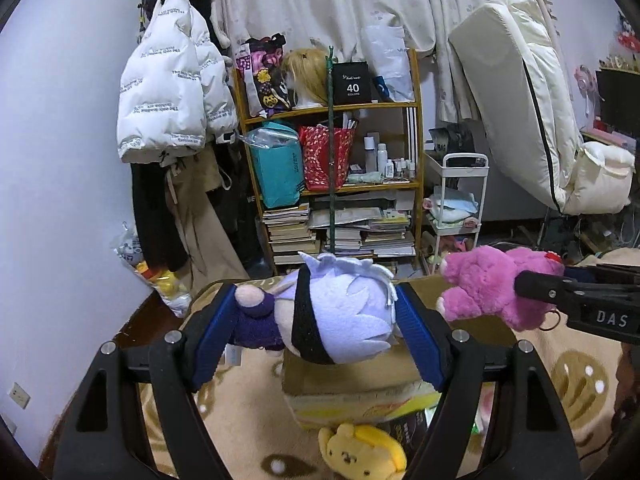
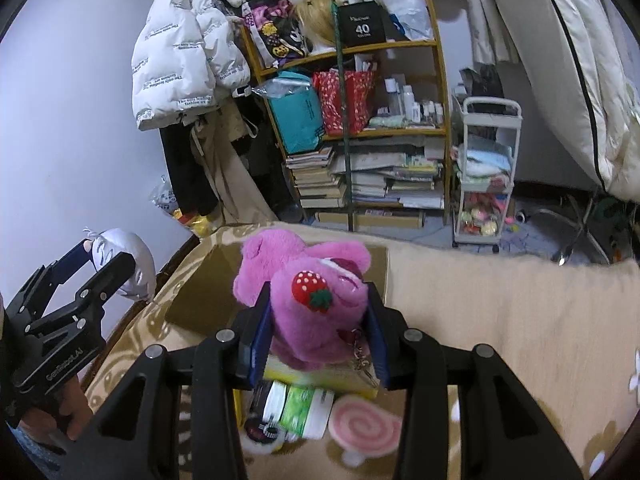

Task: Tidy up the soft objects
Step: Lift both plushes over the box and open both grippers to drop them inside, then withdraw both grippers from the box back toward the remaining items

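Left claw (image 1: pixel 316 320) clamps our white-haired plush doll (image 1: pixel 340 312) above cardboard box (image 1: pixel 460 292). Right claw (image 2: pixel 318 332) grips pink bear plush (image 2: pixel 308 300) over same box. Yellow dog plush (image 1: pixel 362 454) on blanket (image 1: pixel 248 420) near box.
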### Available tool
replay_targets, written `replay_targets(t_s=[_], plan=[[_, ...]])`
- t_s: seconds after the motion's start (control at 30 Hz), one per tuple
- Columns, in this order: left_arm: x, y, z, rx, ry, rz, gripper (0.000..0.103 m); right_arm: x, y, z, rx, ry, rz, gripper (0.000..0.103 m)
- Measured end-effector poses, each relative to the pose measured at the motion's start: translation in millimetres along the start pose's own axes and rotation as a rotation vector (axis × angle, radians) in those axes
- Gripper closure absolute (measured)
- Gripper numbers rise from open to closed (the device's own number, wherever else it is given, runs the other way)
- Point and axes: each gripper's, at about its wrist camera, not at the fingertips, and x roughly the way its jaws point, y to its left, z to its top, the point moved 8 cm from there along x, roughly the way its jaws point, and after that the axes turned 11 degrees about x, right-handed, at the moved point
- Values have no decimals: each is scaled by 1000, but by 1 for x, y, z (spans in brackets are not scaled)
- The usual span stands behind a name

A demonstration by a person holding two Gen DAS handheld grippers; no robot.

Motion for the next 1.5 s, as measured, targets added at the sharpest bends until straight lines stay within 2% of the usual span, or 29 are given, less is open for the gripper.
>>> replay_targets(t_s=[0.23,0.67,0.83,1.1,1.17,1.3,1.5], plan=[[29,-2,-9,-4,30,5,26,23,6,7,-20,-9,18,59],[73,-18,-45,-16,131,-14,25,70,-15,-36,12,132,-10,58],[80,-22,-49,-10,140,-23,24,73,-19,-38,21,141,-9,58],[81,-40,-51,88,115,-9,23,79,-27,-44,46,168,-8,57],[79,-45,-50,78,103,-48,23,78,-26,-44,43,167,-7,57],[76,-53,-45,91,70,-56,23,79,-24,-44,45,171,4,55],[81,-49,-51,72,104,-60,23,79,-23,-45,25,180,11,55]])
